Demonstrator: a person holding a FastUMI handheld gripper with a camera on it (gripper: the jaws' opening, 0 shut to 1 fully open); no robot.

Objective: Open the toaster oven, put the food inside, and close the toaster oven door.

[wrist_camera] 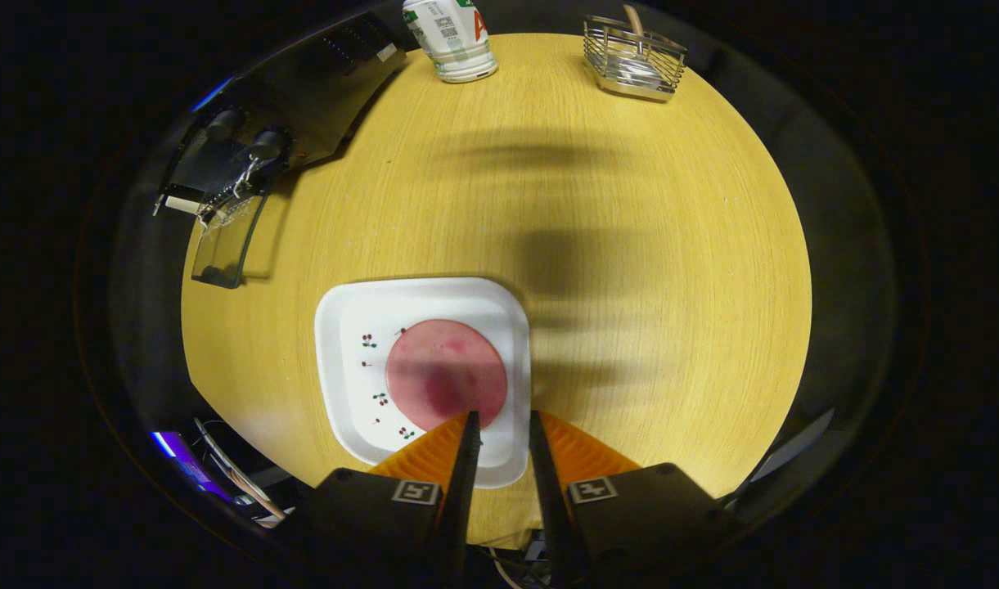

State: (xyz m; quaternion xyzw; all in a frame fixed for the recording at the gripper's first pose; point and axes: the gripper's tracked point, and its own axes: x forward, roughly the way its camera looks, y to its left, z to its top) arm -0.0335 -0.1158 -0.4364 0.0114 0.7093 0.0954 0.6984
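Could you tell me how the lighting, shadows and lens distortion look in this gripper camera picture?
In the gripper view, fisheye distortion bows the round wooden table and bends the toaster oven at its far edge; light comes from above, laying broad soft shadows across the table and over the pink slice on the white plate; the gripper, fingers slightly apart, hangs above the plate's near edge; no strong glare.

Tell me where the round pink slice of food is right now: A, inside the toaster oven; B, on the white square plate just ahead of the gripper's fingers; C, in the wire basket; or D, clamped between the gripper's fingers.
B: the pink slice lies flat on the white plate, just beyond the gripper, whose fingers stand slightly apart with nothing between them, far from the wire basket and the toaster oven.
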